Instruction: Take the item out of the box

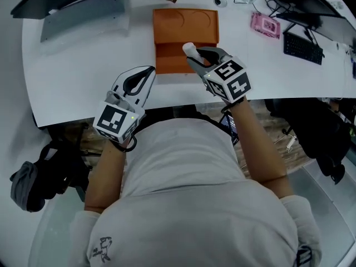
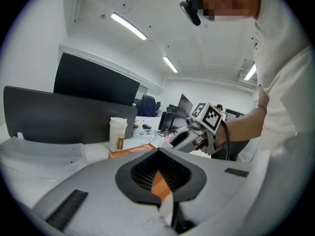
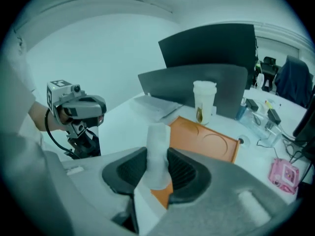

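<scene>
An orange box (image 1: pixel 167 60) lies open on the white table (image 1: pixel 83 77), its lid (image 1: pixel 186 25) folded back and showing two round hollows. My right gripper (image 1: pixel 192 57) hovers above the box's front part, shut on a white, roughly cylindrical item (image 1: pixel 189 48) that sticks up between the pads. In the right gripper view the item (image 3: pixel 157 151) stands upright in the jaws with the orange lid (image 3: pixel 206 141) behind it. My left gripper (image 1: pixel 146 77) hangs near the table's front edge, left of the box, shut with nothing in it. The left gripper view shows only orange box (image 2: pixel 130 152) beyond the closed tips.
A white cup (image 3: pixel 204 101) stands behind the box, in front of dark monitors (image 3: pixel 211 48). A pink object (image 1: pixel 265 24) and a black keyboard (image 1: pixel 303 48) lie at the right. A grey panel (image 1: pixel 83 15) lies at the back left. A dark bag (image 1: pixel 50 177) sits on the floor.
</scene>
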A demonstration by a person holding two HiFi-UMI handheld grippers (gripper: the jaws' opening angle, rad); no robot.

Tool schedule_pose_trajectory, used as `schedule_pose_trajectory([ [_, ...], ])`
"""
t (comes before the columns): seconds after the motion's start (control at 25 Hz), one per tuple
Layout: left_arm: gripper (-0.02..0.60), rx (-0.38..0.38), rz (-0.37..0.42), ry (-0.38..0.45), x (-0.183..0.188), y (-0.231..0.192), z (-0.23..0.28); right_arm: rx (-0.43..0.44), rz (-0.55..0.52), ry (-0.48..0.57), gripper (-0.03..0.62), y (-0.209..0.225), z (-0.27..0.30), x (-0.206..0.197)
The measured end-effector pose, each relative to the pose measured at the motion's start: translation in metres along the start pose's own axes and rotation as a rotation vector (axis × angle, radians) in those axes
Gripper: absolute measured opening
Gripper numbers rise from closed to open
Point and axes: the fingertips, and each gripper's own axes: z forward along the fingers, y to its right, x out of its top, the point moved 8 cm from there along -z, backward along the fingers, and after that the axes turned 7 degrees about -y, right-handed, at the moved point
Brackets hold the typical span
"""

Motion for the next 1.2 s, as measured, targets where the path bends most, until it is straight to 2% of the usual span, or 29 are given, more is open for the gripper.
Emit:
schedule_pose_trajectory([
  [0.12,-0.003,0.015,0.009,0.017,0.007,0.006,-0.006,-0.023,-0.006,0.059,0.129,0.001,-0.02,0.002],
  [0.56,-0.003,0.057,0.052,0.06,0.021,0.04,-0.019,-0.045,-0.01,0.132,0.129,-0.001,-0.066,-0.02],
  [0.88,-0.003,0.108,0.066,0.052,-0.001,0.083,-0.03,-0.018,-0.029,0.209,0.129,-0.018,-0.115,-0.075],
  [1.2,-0.003,0.131,0.057,0.073,-0.026,0.154,-0.03,-0.043,-0.03,0.275,0.129,-0.03,-0.167,-0.134],
])
